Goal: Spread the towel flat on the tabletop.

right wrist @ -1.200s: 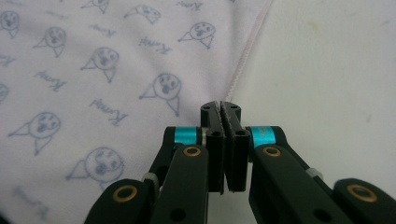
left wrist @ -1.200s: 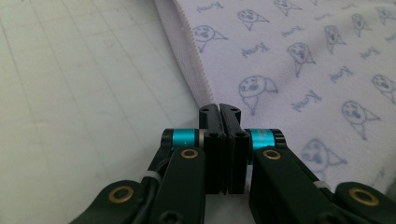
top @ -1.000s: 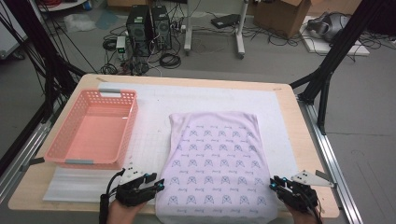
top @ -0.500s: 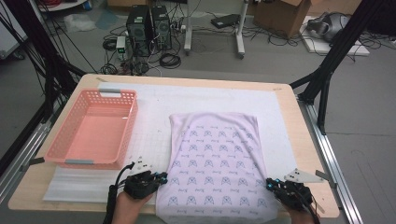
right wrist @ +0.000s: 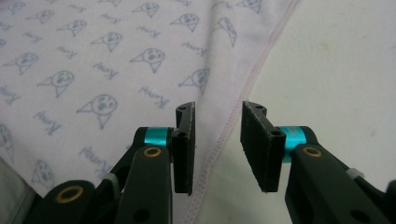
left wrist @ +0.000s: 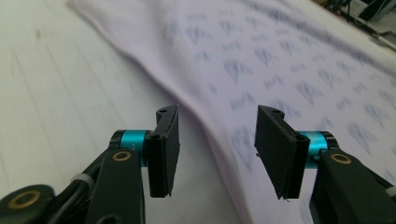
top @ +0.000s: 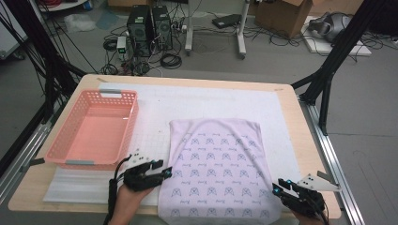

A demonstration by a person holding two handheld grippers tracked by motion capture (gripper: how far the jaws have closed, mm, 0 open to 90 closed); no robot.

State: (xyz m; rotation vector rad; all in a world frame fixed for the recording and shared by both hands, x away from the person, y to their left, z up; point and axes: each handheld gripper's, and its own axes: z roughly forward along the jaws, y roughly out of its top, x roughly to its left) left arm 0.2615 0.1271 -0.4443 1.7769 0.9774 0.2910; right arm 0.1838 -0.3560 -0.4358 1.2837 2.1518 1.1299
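Lying flat on a white mat point(top: 197, 101) over the wooden worktop point(top: 288, 101): a pale printed cloth point(top: 220, 164), near the front edge. Beside it, left, a pink basket point(top: 96, 126). Left hand-held gripper point(top: 162, 172) and right hand-held gripper point(top: 278, 187) at its two front sides, jaws just opened, apart, cloth edge between, unpinched. Behind: grey floor, computers point(top: 145, 23), cables, boxes.

A pink plastic basket point(top: 94, 129) sits empty on the left of a white gridded mat point(top: 206, 105) covering a wooden table point(top: 300, 117). Beyond the far edge, two black computer towers point(top: 149, 24), tangled cables point(top: 171, 60) and a cardboard box point(top: 281, 14) crowd the grey floor.
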